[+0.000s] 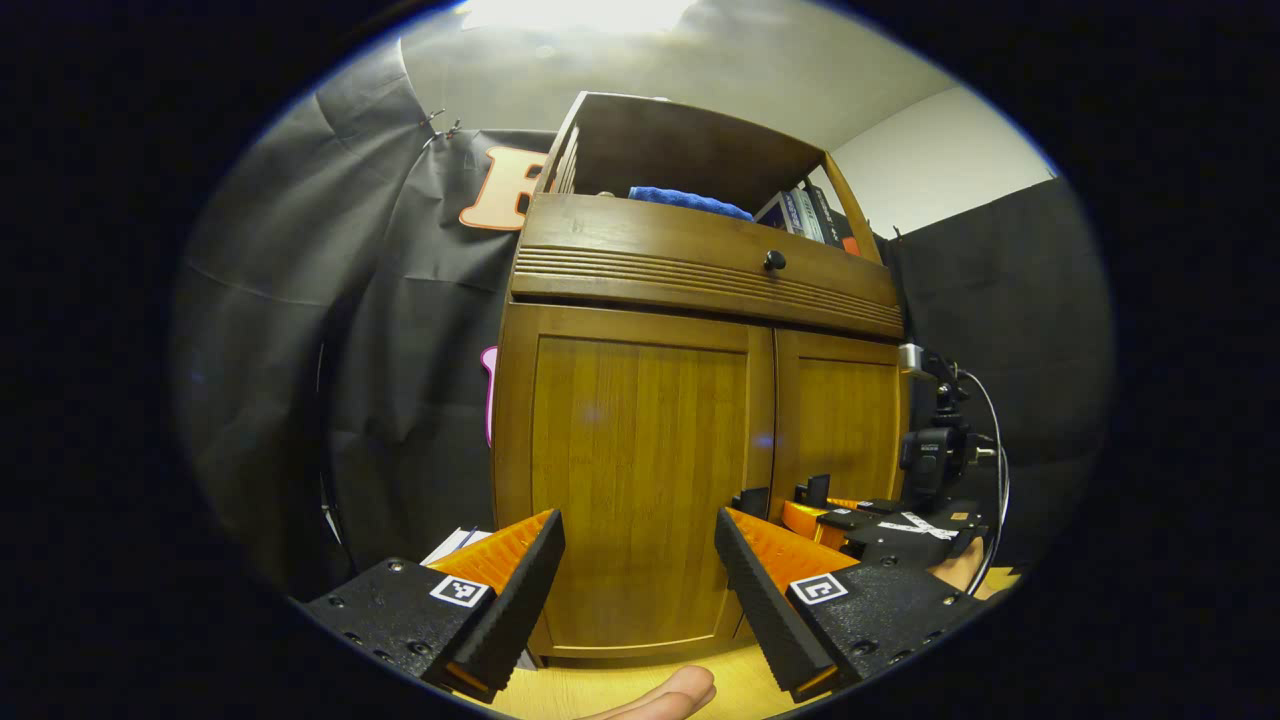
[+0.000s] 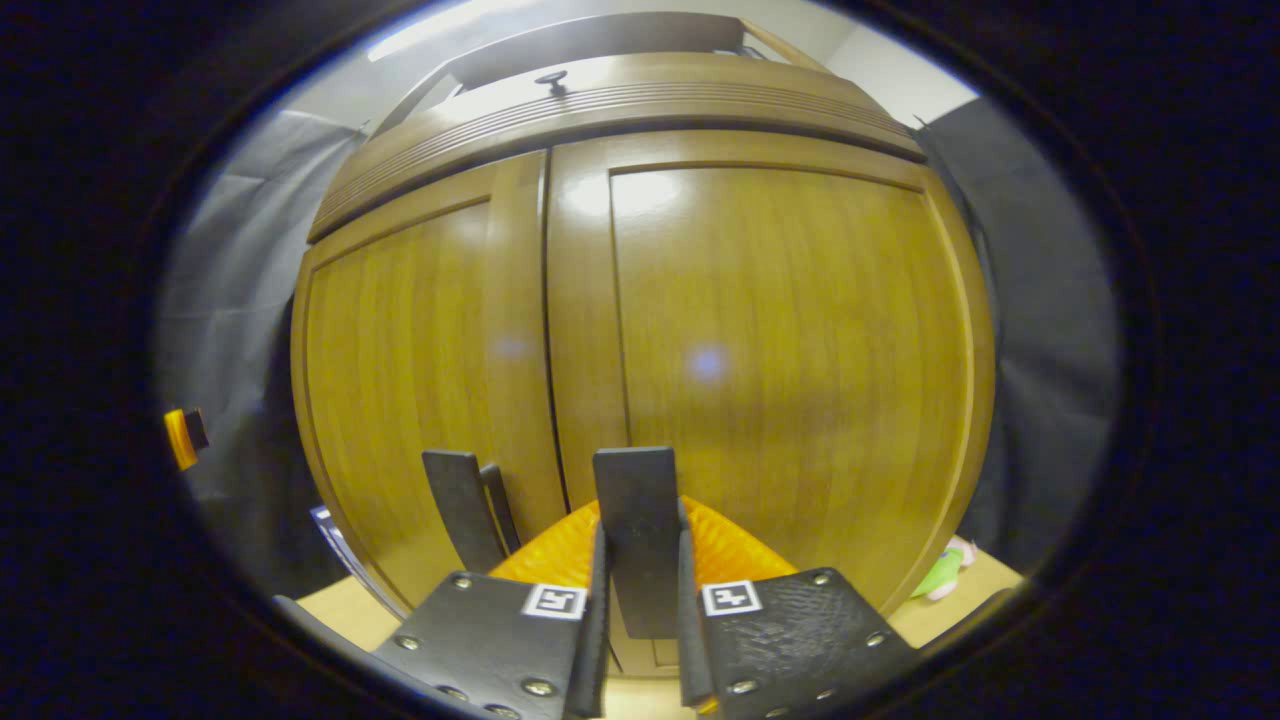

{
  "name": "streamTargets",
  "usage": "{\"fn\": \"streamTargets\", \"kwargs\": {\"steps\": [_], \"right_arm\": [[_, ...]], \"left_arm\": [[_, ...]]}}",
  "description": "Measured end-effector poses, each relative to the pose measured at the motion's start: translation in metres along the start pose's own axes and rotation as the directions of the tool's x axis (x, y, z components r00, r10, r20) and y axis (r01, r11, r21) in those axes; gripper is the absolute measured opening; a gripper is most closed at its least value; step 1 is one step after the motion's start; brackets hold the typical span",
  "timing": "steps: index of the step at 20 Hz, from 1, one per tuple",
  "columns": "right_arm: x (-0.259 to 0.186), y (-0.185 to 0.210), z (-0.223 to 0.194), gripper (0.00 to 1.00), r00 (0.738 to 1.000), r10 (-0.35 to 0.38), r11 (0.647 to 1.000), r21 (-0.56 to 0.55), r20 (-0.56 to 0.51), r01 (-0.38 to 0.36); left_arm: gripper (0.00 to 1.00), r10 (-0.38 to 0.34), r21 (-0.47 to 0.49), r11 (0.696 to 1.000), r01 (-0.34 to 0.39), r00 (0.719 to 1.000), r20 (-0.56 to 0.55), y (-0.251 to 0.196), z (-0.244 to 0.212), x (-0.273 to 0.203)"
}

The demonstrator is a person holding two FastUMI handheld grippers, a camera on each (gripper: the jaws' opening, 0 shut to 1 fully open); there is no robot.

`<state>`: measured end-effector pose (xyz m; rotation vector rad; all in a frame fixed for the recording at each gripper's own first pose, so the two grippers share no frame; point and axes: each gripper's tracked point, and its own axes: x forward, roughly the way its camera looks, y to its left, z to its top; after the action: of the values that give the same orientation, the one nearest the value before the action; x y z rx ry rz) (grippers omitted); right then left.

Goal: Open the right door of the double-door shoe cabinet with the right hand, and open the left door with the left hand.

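Observation:
The wooden shoe cabinet [image 1: 700,300] stands in front of me with both doors closed. In the left gripper view, my left gripper [image 1: 638,525] is open, held a little in front of the left door [image 1: 640,470] and touching nothing. The left door's dark handle [image 1: 752,500] sticks out near the centre seam. My right gripper [image 1: 830,512] reaches in at the right door [image 1: 840,420]. In the right gripper view, my right gripper [image 2: 638,570] is shut on the right door's flat dark handle [image 2: 634,500]. The left door's handle [image 2: 462,505] stands free beside it.
Above the doors is a drawer with a black knob [image 1: 774,261]. An open shelf holds a blue cloth [image 1: 690,202] and books [image 1: 805,215]. A camera on a stand [image 1: 930,450] is right of the cabinet. A small green and pink toy [image 2: 945,572] lies at its right foot.

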<state>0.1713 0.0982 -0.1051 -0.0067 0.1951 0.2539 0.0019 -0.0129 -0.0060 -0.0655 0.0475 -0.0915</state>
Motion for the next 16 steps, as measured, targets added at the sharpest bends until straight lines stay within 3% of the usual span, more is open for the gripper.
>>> {"fn": "streamTargets", "kwargs": {"steps": [9, 16], "right_arm": [[-0.031, 0.0, 0.004, 0.28, 0.997, 0.081, 0.997, 0.005, -0.017, -0.081], [-0.067, -0.015, 0.005, 0.28, 0.992, 0.124, 0.992, 0.01, -0.033, -0.124]], "left_arm": [[0.94, 0.021, 0.0, 1.0, -0.021, 1.0, 0.006, 0.011, 0.0, 0.009], [0.94, -0.003, -0.018, 1.0, 0.002, 1.0, -0.012, -0.002, -0.005, 0.004]]}}
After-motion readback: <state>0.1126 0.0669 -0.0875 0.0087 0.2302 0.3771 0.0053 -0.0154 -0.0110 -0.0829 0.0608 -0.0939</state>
